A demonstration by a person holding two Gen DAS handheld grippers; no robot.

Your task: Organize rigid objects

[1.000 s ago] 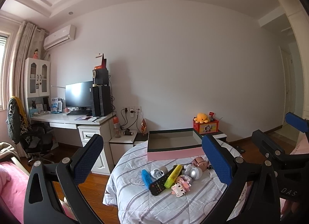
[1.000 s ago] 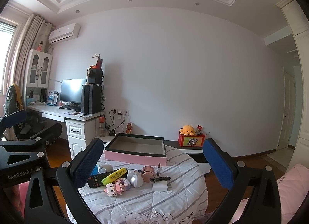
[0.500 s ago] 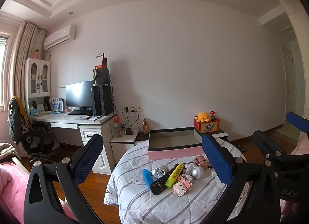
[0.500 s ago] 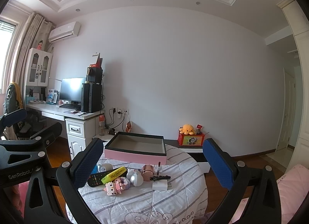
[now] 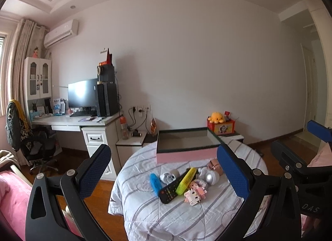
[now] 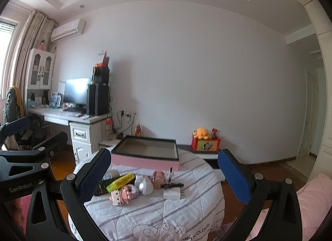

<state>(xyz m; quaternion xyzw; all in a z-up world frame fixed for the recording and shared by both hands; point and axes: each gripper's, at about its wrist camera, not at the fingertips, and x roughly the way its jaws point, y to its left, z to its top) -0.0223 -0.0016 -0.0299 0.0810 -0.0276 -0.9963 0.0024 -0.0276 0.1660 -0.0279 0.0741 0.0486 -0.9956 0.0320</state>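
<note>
Both hand-held grippers, left [image 5: 164, 170] and right [image 6: 164, 175], are hovering wide open and empty before a cloth-covered desk [image 5: 186, 220], where a blue marker [image 5: 155, 184], remote [image 5: 172, 189], yellow highlighter [image 5: 186, 180] and block toy [image 5: 195, 194] are lying just in front of the pink box [image 5: 186, 154]

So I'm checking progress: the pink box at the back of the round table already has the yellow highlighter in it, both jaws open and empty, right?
Not quite. The pink box is empty; the right wrist view shows the yellow highlighter lying on the round table in front of it, across the remote. Both sets of jaws are open and empty.
</note>
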